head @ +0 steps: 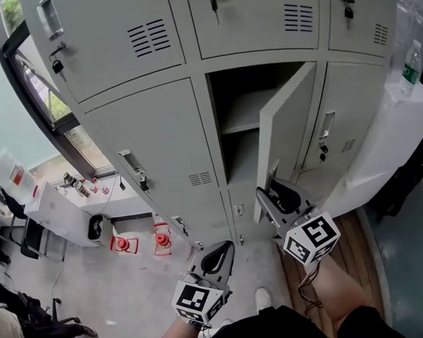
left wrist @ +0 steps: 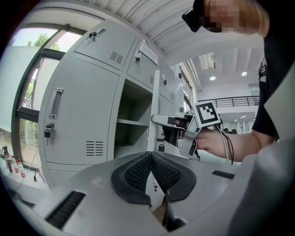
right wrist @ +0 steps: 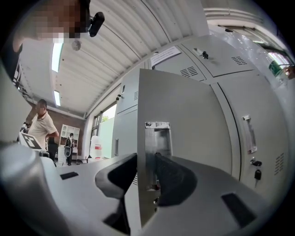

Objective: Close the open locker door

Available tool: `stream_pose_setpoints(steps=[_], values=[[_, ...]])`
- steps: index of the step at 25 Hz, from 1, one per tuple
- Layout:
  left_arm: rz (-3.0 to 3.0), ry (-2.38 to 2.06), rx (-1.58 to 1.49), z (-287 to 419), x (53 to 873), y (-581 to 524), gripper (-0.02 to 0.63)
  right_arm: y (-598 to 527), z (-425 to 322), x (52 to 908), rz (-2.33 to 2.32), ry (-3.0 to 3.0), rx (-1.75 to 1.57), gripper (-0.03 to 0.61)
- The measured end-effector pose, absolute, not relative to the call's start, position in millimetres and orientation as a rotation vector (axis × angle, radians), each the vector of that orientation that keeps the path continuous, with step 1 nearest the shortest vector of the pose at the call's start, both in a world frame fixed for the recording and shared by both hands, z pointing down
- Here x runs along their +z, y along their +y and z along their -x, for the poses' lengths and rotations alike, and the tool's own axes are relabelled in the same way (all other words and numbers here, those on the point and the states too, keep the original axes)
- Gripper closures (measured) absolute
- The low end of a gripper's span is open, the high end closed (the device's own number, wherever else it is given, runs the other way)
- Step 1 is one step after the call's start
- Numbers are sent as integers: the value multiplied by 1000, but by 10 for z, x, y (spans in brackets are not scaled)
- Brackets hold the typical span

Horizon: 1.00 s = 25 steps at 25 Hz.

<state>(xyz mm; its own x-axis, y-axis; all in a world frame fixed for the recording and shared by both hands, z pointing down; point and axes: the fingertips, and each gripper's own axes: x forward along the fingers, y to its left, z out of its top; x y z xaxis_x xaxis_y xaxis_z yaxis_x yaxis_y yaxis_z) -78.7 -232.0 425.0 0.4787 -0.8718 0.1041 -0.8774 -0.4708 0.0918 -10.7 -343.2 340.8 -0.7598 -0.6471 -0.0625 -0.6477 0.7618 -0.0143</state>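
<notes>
While the left gripper hangs shut and empty nearer the person, the right gripper pinches the upright free edge of the open locker door, hinged on its right, so the open compartment lies far-left of the jaws.

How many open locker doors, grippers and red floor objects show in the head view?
open grey metal locker door: 1
handheld grippers: 2 (left gripper, right gripper)
small red objects on the floor: 2
Total: 5
</notes>
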Motion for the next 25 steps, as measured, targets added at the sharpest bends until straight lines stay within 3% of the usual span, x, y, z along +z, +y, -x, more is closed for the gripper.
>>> stream_pose_setpoints(steps=[15, 25], values=[[-2412, -1754, 25, 1282, 4304, -2334, 598, -4061, 788, 3427, 989, 2933, 10, 399], [-2348, -1833, 38, 1412, 4298, -2372, 598, -4415, 1007, 3451, 961, 2949, -6, 437]])
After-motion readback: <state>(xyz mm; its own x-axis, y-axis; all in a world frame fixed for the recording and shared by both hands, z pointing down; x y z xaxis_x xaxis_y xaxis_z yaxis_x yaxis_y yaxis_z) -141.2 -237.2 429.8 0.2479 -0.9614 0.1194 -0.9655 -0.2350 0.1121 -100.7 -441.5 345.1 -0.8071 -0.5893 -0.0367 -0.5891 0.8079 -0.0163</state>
